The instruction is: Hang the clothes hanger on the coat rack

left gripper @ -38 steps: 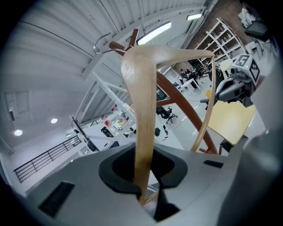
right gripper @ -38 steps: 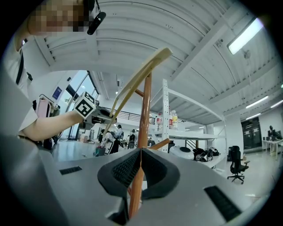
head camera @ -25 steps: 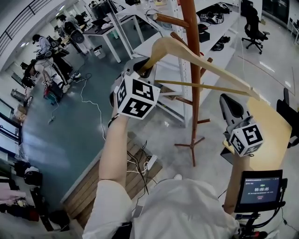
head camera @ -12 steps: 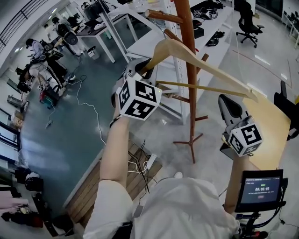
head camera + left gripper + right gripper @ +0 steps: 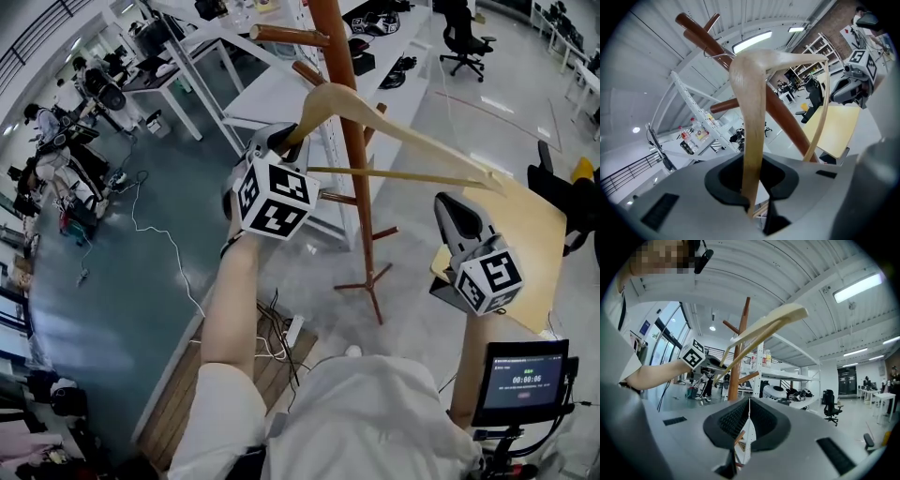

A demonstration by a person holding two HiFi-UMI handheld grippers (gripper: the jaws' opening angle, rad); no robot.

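A pale wooden clothes hanger (image 5: 403,127) with a crossbar is held up in front of the brown wooden coat rack (image 5: 352,159). My left gripper (image 5: 287,141) is shut on the end of the hanger's left arm (image 5: 751,140). The hanger's metal hook (image 5: 718,54) sits right by the rack's upper pegs (image 5: 701,33); I cannot tell whether it touches them. My right gripper (image 5: 452,204) hangs lower at the right, below the hanger's far end, shut with nothing between its pads (image 5: 748,427). The left gripper's marker cube (image 5: 693,355) also shows in the right gripper view.
A yellow table (image 5: 530,234) stands under the right gripper. White tables and shelving (image 5: 272,94) stand behind the rack, whose feet (image 5: 367,281) spread on the floor. A small timer screen (image 5: 525,380) sits at the lower right. Cables (image 5: 281,333) lie near a wooden platform; people work at far left.
The left gripper and hanger have drawn closer to the rack's pole; the hanger's top now overlaps it. The right gripper sank a little. Both grips are unchanged.
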